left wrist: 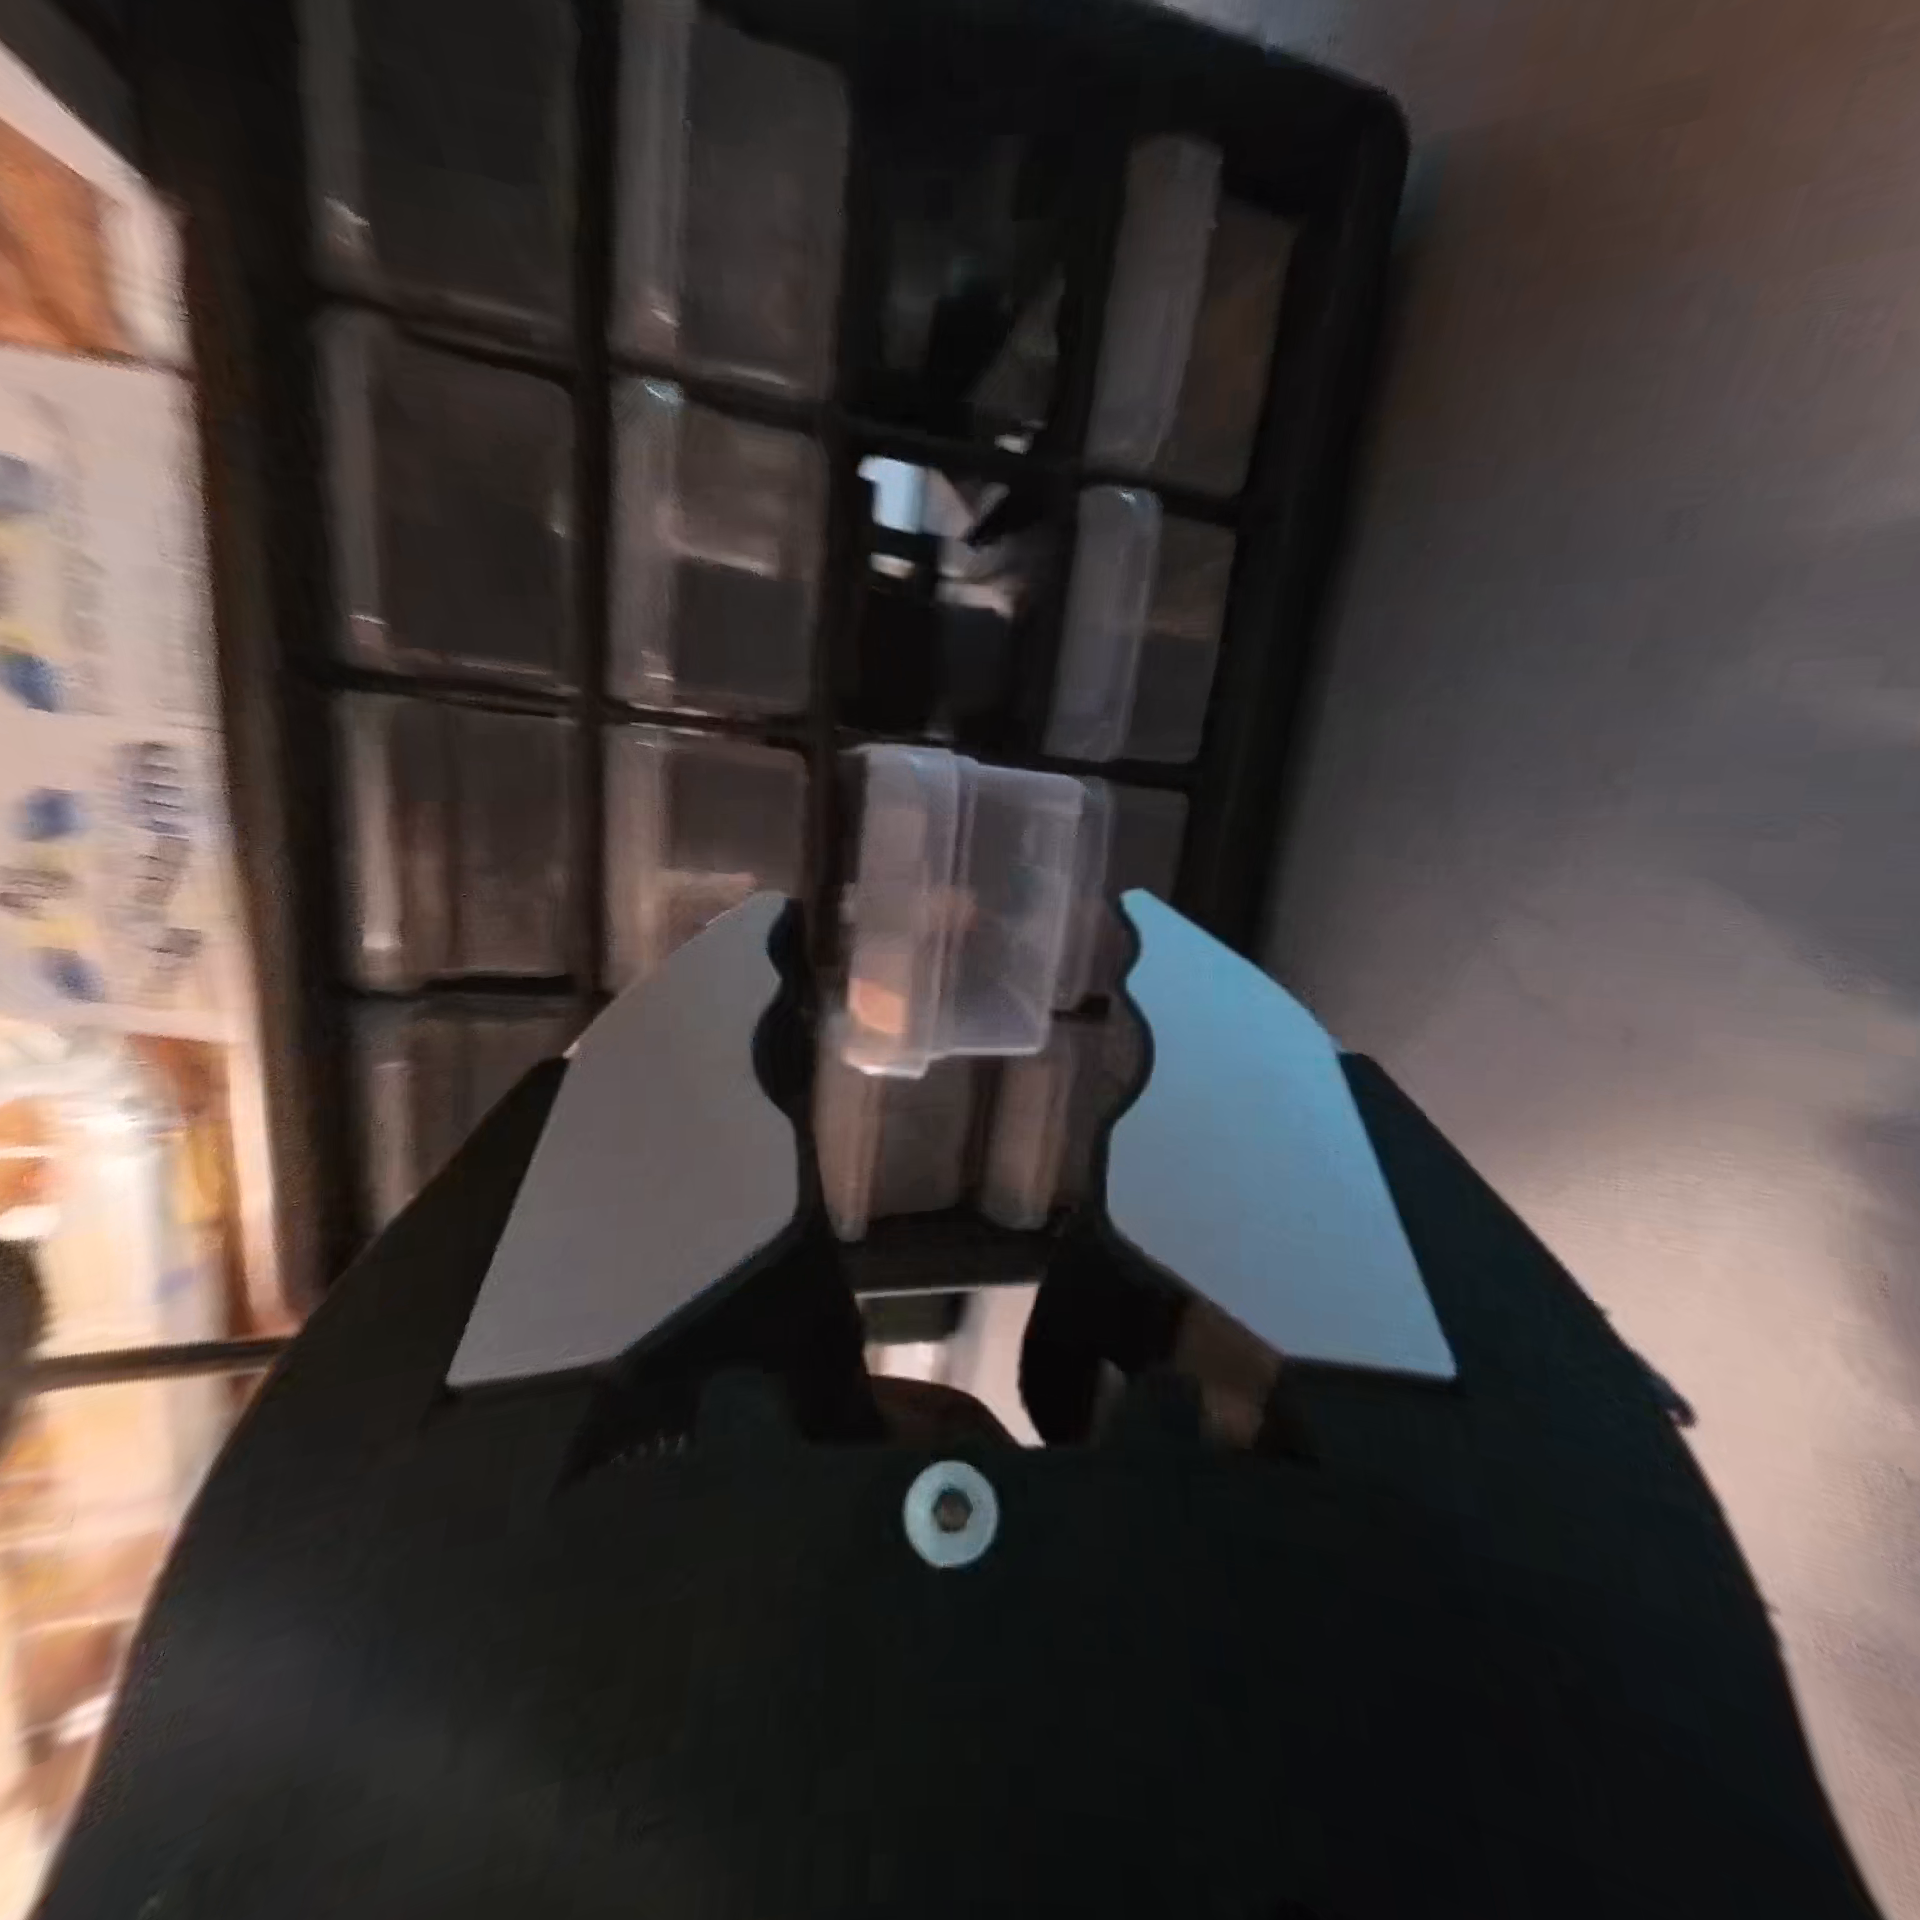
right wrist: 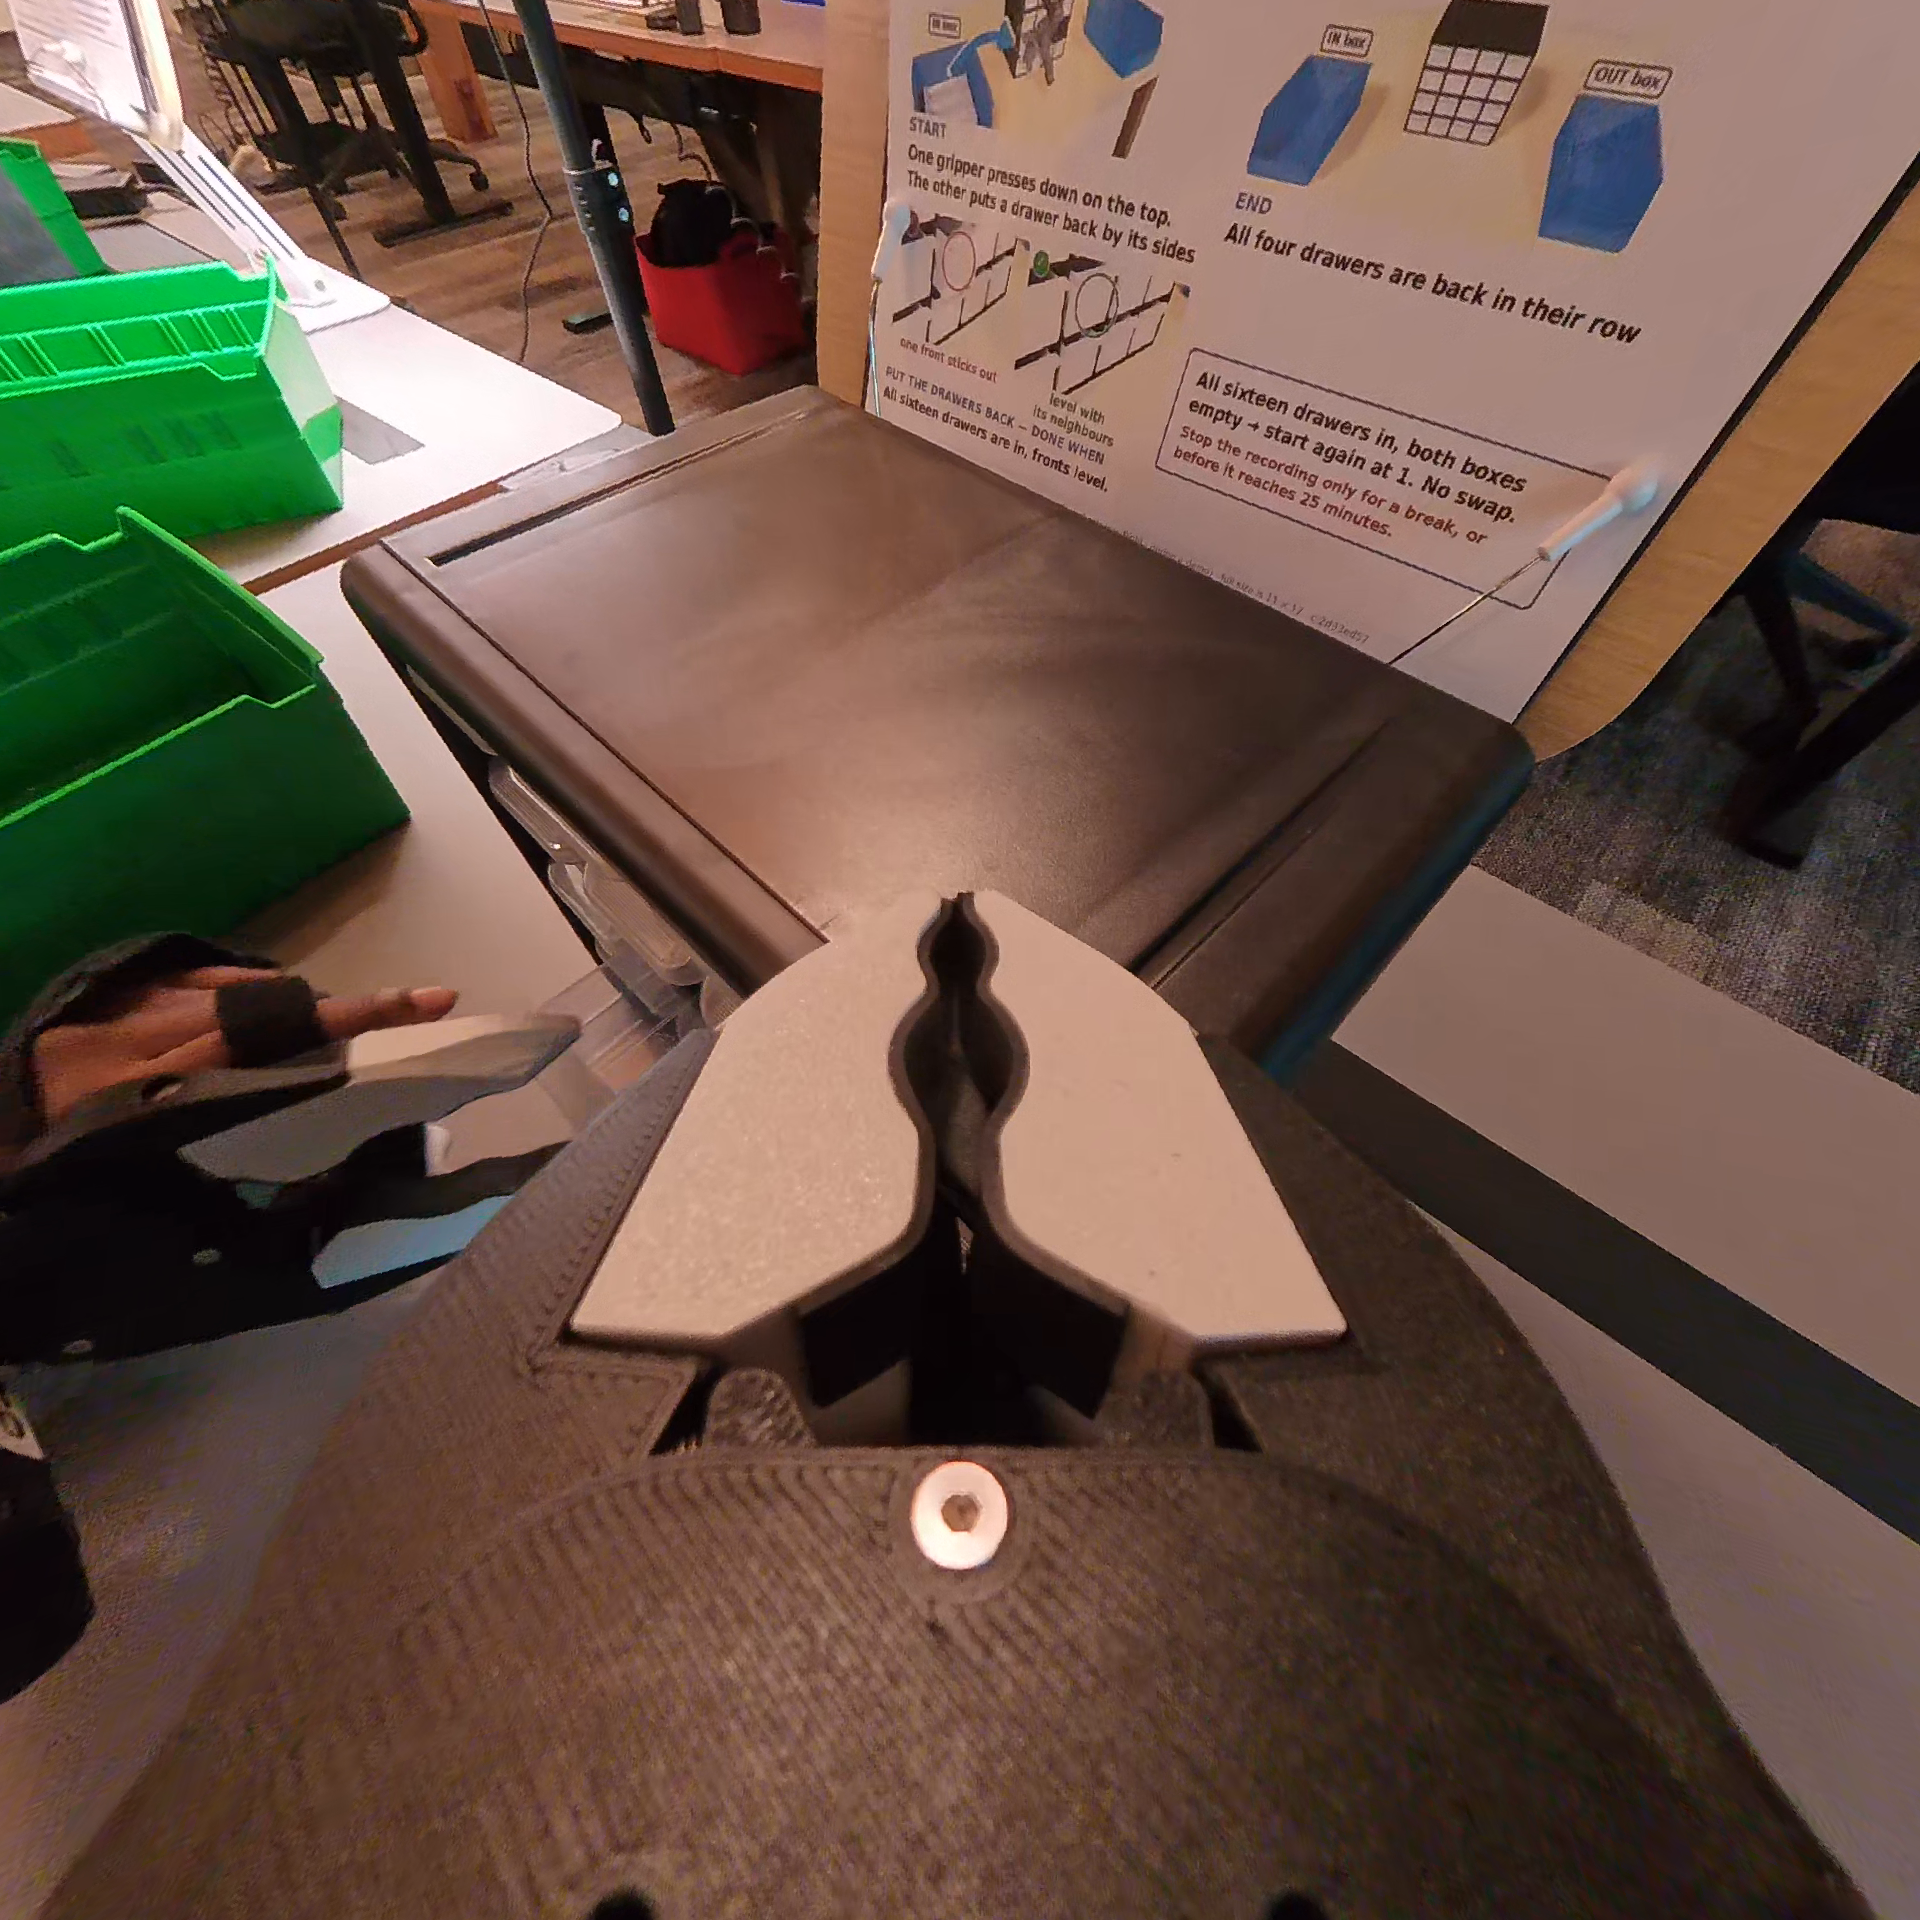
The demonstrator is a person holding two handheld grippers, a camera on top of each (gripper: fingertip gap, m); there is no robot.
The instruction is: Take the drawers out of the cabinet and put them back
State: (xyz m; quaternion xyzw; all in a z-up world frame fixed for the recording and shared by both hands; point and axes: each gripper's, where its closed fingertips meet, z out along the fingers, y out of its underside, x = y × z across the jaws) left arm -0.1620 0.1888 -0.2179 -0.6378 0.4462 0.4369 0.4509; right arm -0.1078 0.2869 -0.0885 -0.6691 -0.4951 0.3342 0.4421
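The left gripper (left wrist: 951, 997) is wide around one clear drawer (left wrist: 956, 914) sticking out of the cabinet (left wrist: 1340, 436), two slots (left wrist: 935, 582) look empty, and the right gripper (right wrist: 961, 914) rests closed and holding nothing on the cabinet's top.

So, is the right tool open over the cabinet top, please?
No, the right tool is shut, its tips meeting above the black cabinet top.

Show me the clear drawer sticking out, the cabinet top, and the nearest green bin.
Clear drawer (left wrist: 951, 914): left wrist view, on its protruding front.
Cabinet top (right wrist: 935, 665): right wrist view, middle of the dark panel.
Green bin (right wrist: 187, 769): right wrist view, on its side wall.
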